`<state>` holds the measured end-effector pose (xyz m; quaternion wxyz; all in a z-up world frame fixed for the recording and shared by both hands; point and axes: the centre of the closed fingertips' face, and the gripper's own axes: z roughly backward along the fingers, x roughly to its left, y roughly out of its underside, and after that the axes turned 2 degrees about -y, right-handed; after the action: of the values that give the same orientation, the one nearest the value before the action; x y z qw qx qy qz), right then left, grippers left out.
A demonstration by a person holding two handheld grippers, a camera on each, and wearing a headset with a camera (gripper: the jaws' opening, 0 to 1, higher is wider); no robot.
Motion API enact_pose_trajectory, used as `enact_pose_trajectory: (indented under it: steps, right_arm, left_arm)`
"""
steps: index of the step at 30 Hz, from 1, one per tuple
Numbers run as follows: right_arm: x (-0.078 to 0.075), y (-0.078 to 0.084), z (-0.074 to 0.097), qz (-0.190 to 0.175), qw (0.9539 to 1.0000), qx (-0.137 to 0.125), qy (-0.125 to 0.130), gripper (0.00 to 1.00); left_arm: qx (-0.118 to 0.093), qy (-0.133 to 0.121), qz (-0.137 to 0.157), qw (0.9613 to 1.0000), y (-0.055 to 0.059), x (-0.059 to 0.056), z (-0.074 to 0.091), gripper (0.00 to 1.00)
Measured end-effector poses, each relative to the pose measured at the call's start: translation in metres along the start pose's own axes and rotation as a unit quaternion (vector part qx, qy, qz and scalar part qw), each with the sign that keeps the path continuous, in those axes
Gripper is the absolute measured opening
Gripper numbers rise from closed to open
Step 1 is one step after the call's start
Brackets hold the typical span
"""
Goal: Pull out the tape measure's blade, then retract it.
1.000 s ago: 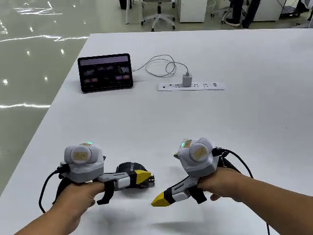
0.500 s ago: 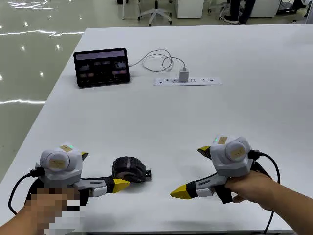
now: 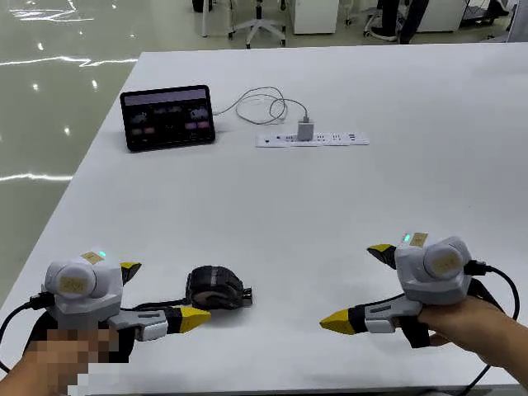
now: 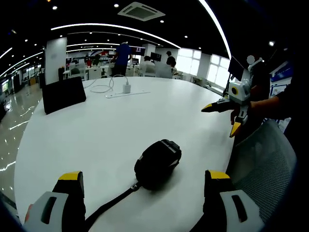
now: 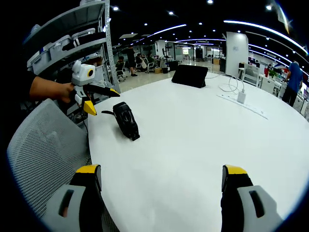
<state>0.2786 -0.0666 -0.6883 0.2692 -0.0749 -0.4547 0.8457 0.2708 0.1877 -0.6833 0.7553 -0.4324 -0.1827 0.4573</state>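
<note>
A black tape measure (image 3: 216,287) lies on the white table (image 3: 330,206) near its front edge, blade in, with a black strap (image 4: 113,203) trailing from it. My left gripper (image 3: 161,293) is open just left of it and not touching it. In the left gripper view the tape measure (image 4: 158,163) lies a little ahead of the spread yellow-tipped jaws of that gripper (image 4: 145,175). My right gripper (image 3: 357,285) is open well to the right with nothing in it. Its own view has the tape measure (image 5: 125,120) far ahead, beside the left gripper (image 5: 91,96).
A dark tablet (image 3: 167,116) stands at the back left. A white power strip (image 3: 312,139) with a charger and a looped cable lies behind the middle. A grey mesh chair back (image 4: 263,164) is close to the table's front edge.
Both grippers have drawn apart, the left one leftward off the tape measure and the right one rightward. The tape measure has stayed on the table. The head camera has shifted.
</note>
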Motion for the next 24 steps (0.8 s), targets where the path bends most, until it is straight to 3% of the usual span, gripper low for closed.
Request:
enact_pose_trajectory:
  steps: [6,9,11,15,18,24]
  right_arm:
    - [-0.010,0.014,0.018,0.004,0.9999,0.002,0.016,1.00]
    - [-0.009,0.016,0.029,0.009,0.9998,-0.015,0.004,1.00]
    - [-0.011,0.020,0.034,0.010,0.9998,-0.013,0.007,1.00]
    - [-0.022,0.028,0.049,-0.007,0.9995,-0.016,0.027,1.00]
    - [-0.028,0.035,0.060,-0.014,0.9991,-0.013,0.039,1.00]
    - [-0.037,0.050,0.076,-0.016,0.9984,-0.004,0.054,1.00]
  left_arm:
    - [0.012,0.002,0.012,0.9999,0.008,-0.003,0.001,1.00]
    - [0.010,0.002,0.013,0.9999,0.011,-0.004,0.003,1.00]
    - [0.012,0.001,0.012,0.9999,0.012,-0.003,0.004,1.00]
    - [0.008,0.004,0.012,0.9999,0.013,0.000,0.010,1.00]
    - [0.012,-0.003,-0.007,0.9999,0.013,0.003,0.013,1.00]
    - [0.008,-0.001,0.000,1.0000,0.010,0.005,0.018,1.00]
